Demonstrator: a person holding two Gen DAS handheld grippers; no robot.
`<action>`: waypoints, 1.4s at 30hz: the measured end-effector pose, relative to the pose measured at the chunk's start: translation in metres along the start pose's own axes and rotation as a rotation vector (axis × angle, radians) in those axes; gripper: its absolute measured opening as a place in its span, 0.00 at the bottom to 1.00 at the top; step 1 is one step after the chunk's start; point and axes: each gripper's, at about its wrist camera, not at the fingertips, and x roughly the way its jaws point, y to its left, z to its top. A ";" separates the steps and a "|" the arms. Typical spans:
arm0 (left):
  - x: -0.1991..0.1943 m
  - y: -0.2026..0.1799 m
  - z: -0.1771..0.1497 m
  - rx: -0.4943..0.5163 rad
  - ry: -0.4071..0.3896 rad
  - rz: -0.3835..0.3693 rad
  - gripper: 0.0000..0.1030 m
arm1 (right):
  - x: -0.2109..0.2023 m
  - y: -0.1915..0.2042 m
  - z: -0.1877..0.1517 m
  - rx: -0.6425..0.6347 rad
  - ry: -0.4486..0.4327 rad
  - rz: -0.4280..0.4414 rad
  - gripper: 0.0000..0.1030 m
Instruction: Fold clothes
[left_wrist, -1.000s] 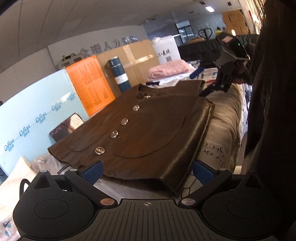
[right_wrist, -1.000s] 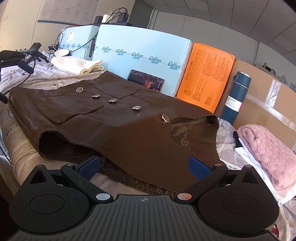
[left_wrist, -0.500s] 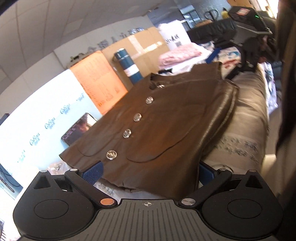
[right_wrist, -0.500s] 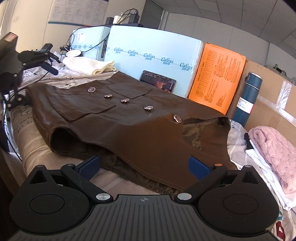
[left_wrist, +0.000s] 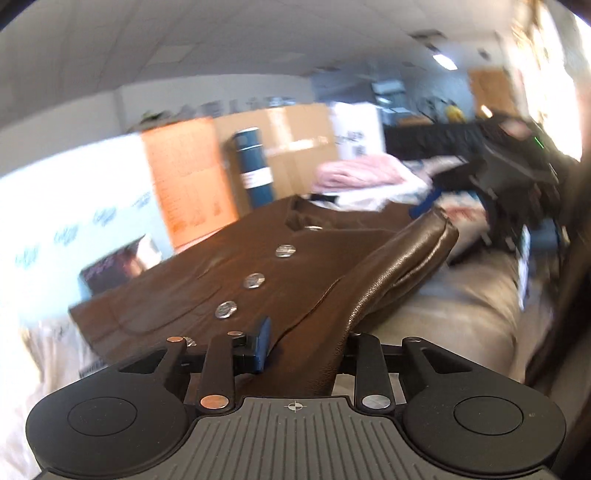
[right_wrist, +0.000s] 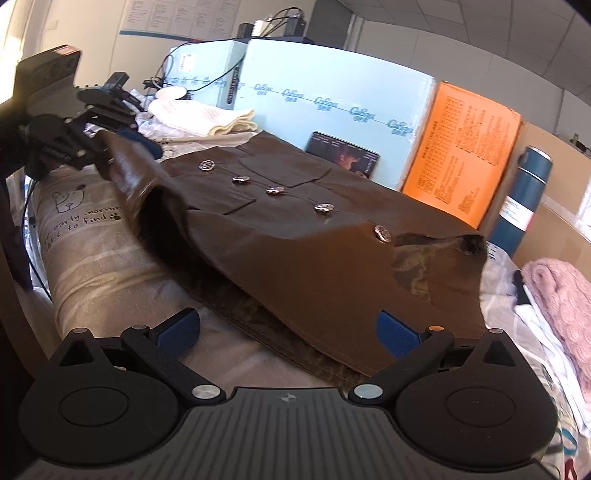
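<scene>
- My left gripper (left_wrist: 303, 341) is clenched on the near hem corner of the brown leather vest (right_wrist: 295, 229); the leather bunches up between its pads and rises in a ridge toward the far side.
- In the right wrist view the left gripper (right_wrist: 110, 144) shows at far left, holding that same corner lifted off the surface, so the vest's side gapes open there.
- My right gripper (right_wrist: 288, 332) is released, jaws wide apart, blue pads (right_wrist: 397, 334) on either side of the vest's near edge by the armhole; whether the pads touch the leather I cannot tell.
- The vest lies front up on a beige printed cover (right_wrist: 92, 243) over the worktop, 5 metal buttons (right_wrist: 324, 208) in a row down the middle, collar end toward the pink knit.
- Pink knit sweater (right_wrist: 557, 295) folded just beside the vest's shoulder end, on white cloth.
- Teal bottle (right_wrist: 522, 206) upright behind the vest, next to an orange board (right_wrist: 458, 147) and a pale blue foam panel (right_wrist: 332, 85).
- Cream towel (right_wrist: 199, 116) folded beyond the vest's hem end.
- Left wrist view is motion-blurred; background detail there unreadable.
</scene>
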 end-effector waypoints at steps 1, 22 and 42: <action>0.000 0.001 0.001 -0.017 -0.009 0.008 0.26 | 0.004 0.000 0.003 -0.005 0.000 0.001 1.00; -0.018 0.020 0.011 -0.072 -0.117 -0.022 0.18 | 0.010 -0.016 0.045 -0.176 -0.051 -0.122 0.10; 0.121 0.240 0.024 -0.533 0.052 -0.021 0.19 | 0.161 -0.156 0.185 -0.253 0.115 0.013 0.07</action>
